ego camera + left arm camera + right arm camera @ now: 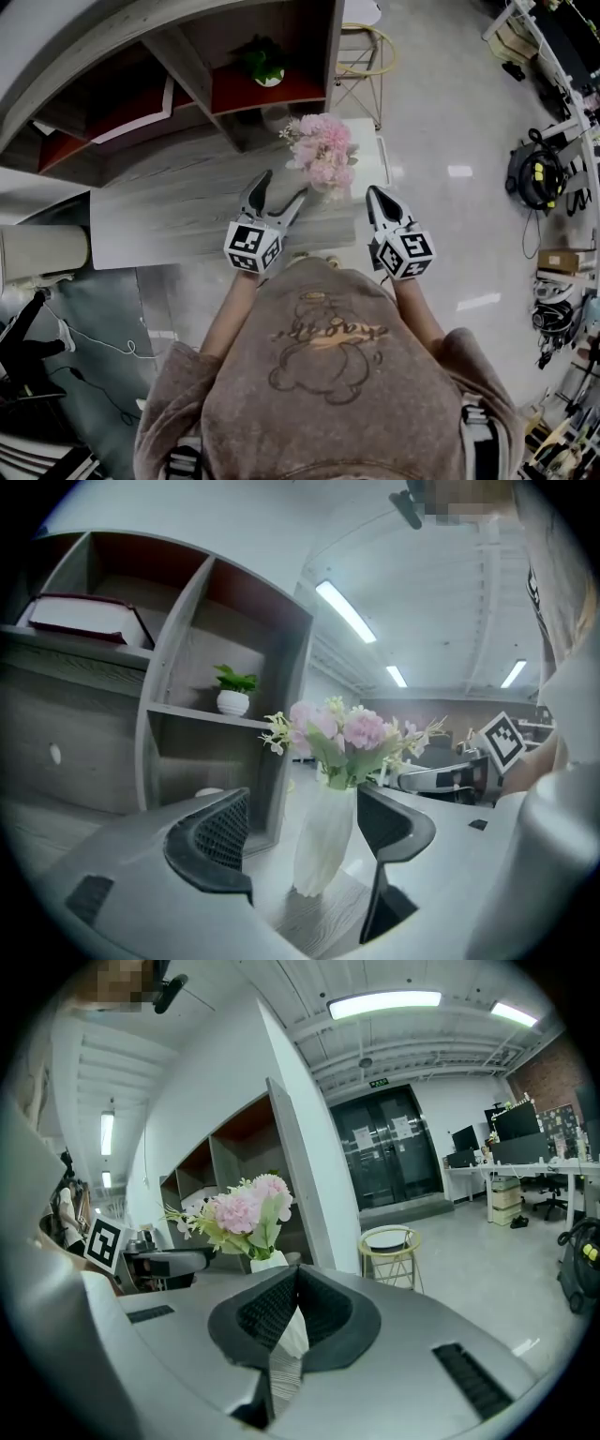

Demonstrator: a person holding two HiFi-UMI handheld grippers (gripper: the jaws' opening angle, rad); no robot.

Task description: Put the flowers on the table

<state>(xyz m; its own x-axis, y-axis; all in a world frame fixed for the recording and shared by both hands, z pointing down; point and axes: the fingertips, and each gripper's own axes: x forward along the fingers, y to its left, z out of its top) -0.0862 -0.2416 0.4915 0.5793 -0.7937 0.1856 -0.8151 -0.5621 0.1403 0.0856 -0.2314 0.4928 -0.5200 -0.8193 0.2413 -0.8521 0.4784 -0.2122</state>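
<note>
**A:** Start with the biggest thing. What's there?

**B:** A tall grey wooden shelf unit with red-lined compartments. Against its front runs a pale grey wood-grain table.

**A:** And the flowers?

**B:** A bunch of soft pink flowers with green leaves in a slim white ribbed vase. It stands upright on the table, just off the shelf unit's right-hand end. Judging by that, the placing looks done.

**A:** The grippers?

**B:** Both hang on the near side of the vase from the shelf unit. The left gripper has its jaws spread wide, with the vase framed between them but farther off; it touches nothing. The right gripper has its jaws pressed together at the tips and holds nothing.

**A:** If the vase needed shifting, how would it handle?

**B:** Probably light but top-heavy, since the blooms spread well past the narrow body. It may be ceramic or glass, so hard and likely breakable. The ribs should give the pads some bite. I'd grip the body around its middle, below the leaves, and never the stems or petals, which would crush or slide out.

**A:** Anything smaller?

**B:** A small green plant in a white pot, in one of the shelf unit's compartments.
</note>
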